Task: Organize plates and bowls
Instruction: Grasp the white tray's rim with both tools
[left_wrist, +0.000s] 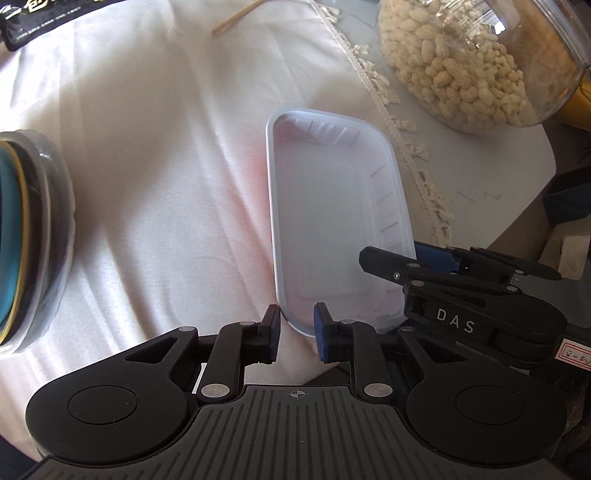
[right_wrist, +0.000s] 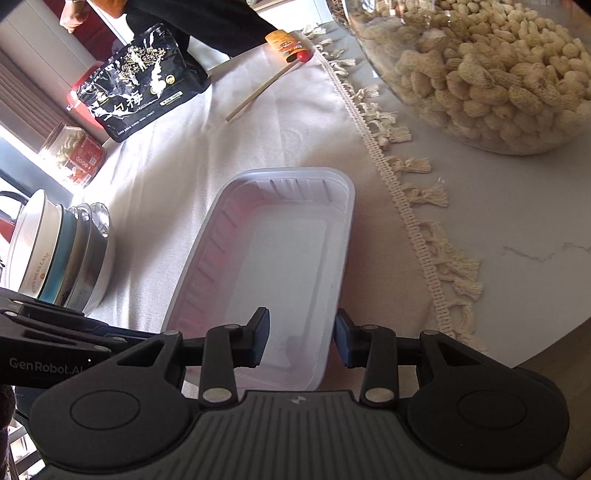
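Observation:
A pale, empty rectangular plastic tray (left_wrist: 332, 221) (right_wrist: 280, 266) lies on the white cloth. My left gripper (left_wrist: 297, 328) sits at its near corner, and the corner's rim fills the narrow gap between the pads, so it is shut on the tray. My right gripper (right_wrist: 301, 336) straddles the tray's right wall near the end, one finger inside and one outside. Tray floor shows between its inner pad and the wall, so it stands open. From the left wrist view the right gripper (left_wrist: 417, 269) reaches in from the right. A stack of plates and bowls (left_wrist: 22, 240) (right_wrist: 55, 251) stands to the left.
A big glass bowl of peanuts (left_wrist: 461, 66) (right_wrist: 480, 74) stands on the bare marble top past the cloth's fringe (right_wrist: 406, 221). A black snack bag (right_wrist: 140, 85), a red tin (right_wrist: 77, 155) and a chopstick (right_wrist: 258, 88) lie at the back. A person's dark sleeve (right_wrist: 207, 22) shows beyond.

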